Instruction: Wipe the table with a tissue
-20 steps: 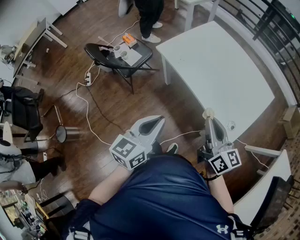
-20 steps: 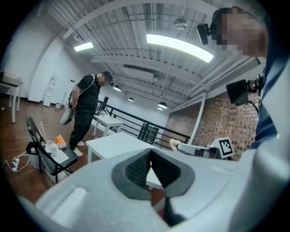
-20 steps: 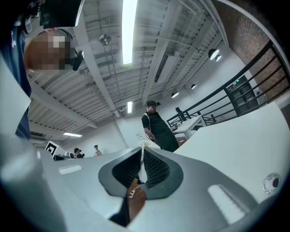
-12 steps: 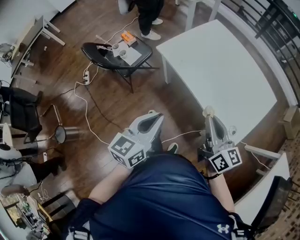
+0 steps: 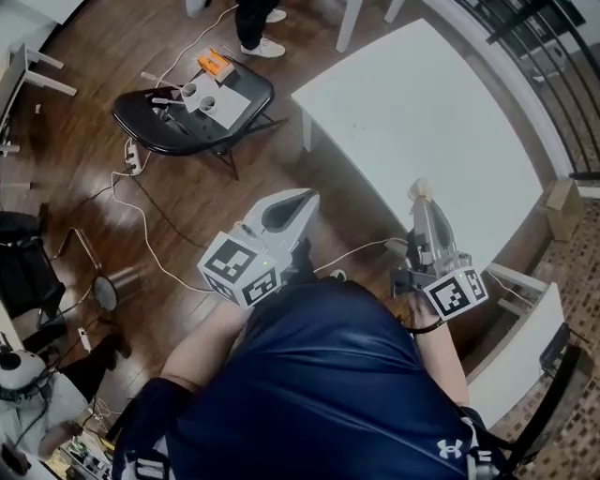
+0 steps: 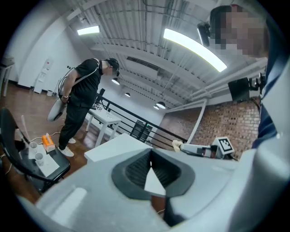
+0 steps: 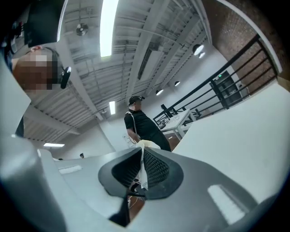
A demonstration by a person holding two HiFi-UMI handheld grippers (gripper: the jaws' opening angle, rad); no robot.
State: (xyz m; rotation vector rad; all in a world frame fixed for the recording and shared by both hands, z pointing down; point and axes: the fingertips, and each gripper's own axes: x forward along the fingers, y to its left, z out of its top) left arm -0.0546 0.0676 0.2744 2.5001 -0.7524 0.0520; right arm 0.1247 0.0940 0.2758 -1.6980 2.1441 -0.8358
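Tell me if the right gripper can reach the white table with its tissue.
Probably yes: the right gripper, shut on the tissue, hangs by the white table's near edge, and nothing stands between them.

A black folding chair (image 5: 155,129) stands on the wooden floor (image 5: 84,103). Two white cups (image 5: 190,91), an orange box (image 5: 215,64) and a sheet of paper (image 5: 231,101) rest on its seat. A power strip (image 5: 131,156) lies just left of the chair, and a person (image 5: 249,13) stands beyond it.
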